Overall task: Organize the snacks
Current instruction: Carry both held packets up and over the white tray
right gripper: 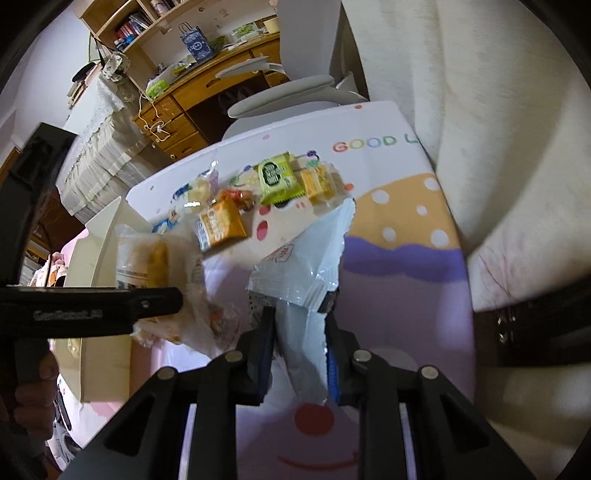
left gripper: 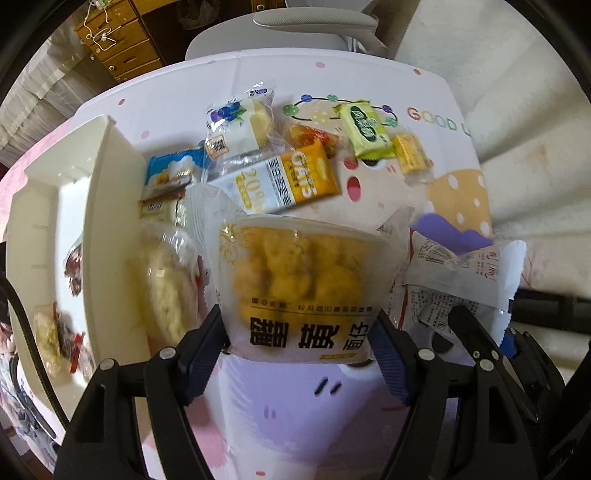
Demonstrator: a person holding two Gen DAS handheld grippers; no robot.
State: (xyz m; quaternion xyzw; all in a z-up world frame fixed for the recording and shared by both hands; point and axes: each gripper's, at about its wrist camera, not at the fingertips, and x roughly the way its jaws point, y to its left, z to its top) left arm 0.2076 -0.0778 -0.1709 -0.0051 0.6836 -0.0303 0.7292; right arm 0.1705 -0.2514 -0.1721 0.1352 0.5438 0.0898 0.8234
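Note:
My left gripper (left gripper: 298, 350) points down over the table and is shut on a frosted packet of yellow bread (left gripper: 295, 284), which it holds by the lower end above the cartoon-printed table mat (left gripper: 295, 413). In the right wrist view that same bread packet (right gripper: 147, 258) hangs at the left by a black finger. My right gripper (right gripper: 299, 330) is shut on a white crinkled snack packet (right gripper: 310, 266), held up off the mat. Loose snacks lie behind: an orange oats packet (left gripper: 295, 181), a green packet (left gripper: 365, 129) and a small yellow one (left gripper: 410, 151).
A white open box (left gripper: 92, 184) stands at the mat's left edge with several wrapped snacks inside. More packets lie against its wall. A grey chair (left gripper: 314, 22) stands behind the table, a cream blanket (left gripper: 524, 110) at the right, and a wooden desk (right gripper: 207, 92) beyond.

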